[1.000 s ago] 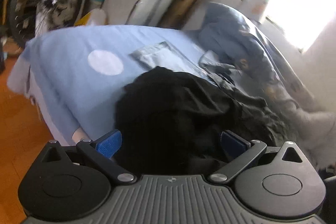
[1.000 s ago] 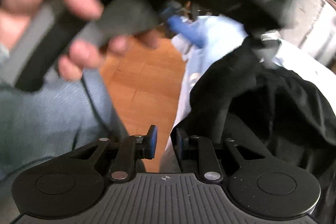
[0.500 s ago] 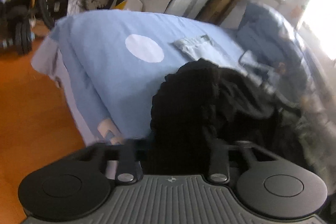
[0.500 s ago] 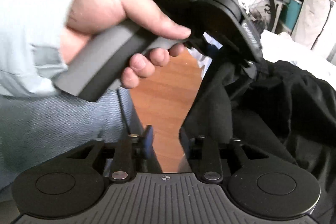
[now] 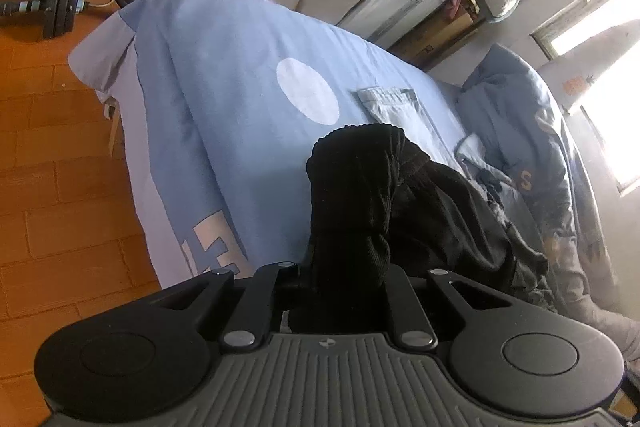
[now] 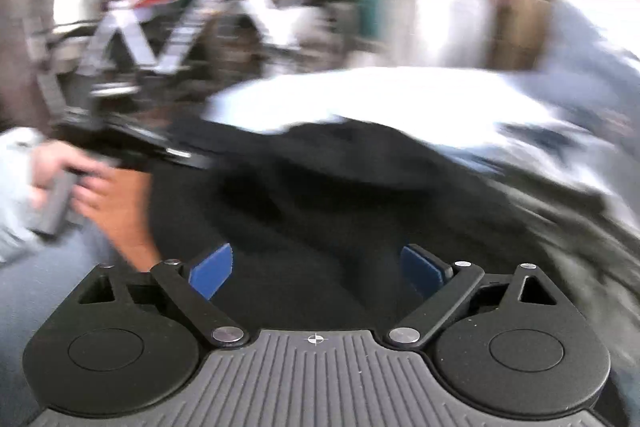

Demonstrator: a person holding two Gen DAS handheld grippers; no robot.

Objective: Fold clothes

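Risk: left claw (image 5: 344, 271), pressed together on ribbed edge of black garment (image 5: 360, 187), pinches narrow bunch; cloth may slip free if pulled hard. Garment lies crumpled on blue bed cover (image 5: 224, 75), ribbed end raised, long axis running from claw toward far right. Right claw (image 6: 318, 269) opening, pads spread above dark cloth, nothing pinched; view blurred.

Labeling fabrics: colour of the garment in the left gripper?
Black garment; clearest in left wrist view.

Opening tongs (image 6: 316, 269) over seemingly black garment (image 6: 340, 187)
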